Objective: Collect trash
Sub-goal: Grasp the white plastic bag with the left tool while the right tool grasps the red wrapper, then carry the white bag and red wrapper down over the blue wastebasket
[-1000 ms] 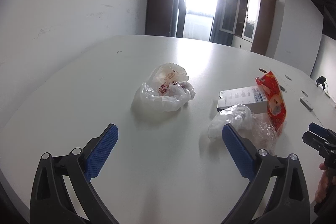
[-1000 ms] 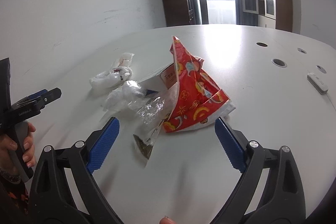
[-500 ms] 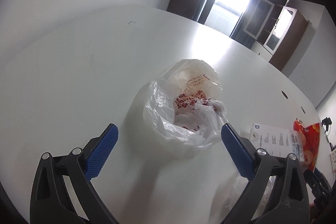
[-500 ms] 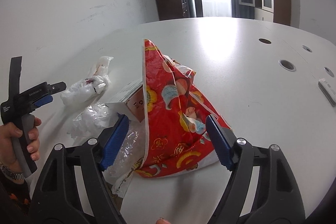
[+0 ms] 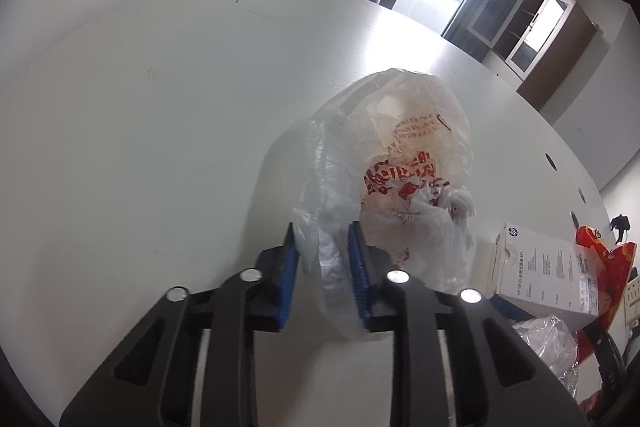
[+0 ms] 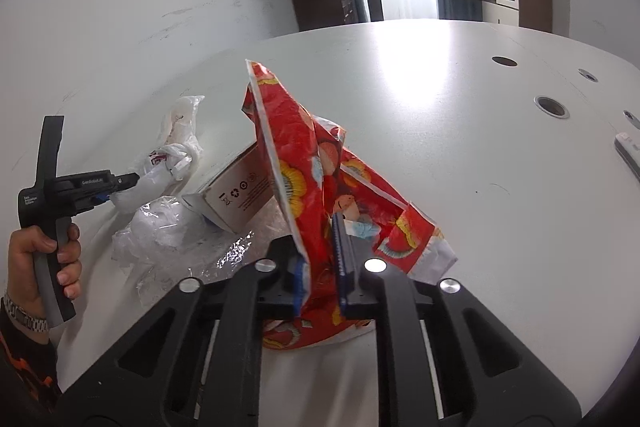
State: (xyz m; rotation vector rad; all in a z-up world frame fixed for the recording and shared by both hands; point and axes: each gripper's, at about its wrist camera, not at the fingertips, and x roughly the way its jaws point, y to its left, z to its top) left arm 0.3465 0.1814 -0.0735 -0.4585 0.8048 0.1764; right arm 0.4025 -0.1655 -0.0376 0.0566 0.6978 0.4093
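The left gripper (image 5: 322, 263) has just closed its jaws on the near edge of the white plastic bag (image 5: 400, 171), film bunched between the blue pads. The right gripper (image 6: 320, 259) has just clamped onto the red printed wrapper (image 6: 304, 163), which stands upright between its jaws. Between both lie a white carton (image 6: 236, 193) and crumpled clear film (image 6: 160, 239) on the white table (image 6: 460, 155).

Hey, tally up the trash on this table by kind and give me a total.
White plastic bag: 1
Red printed wrapper: 1
Cardboard box: 1
Crumpled clear plastic: 1
Total: 4
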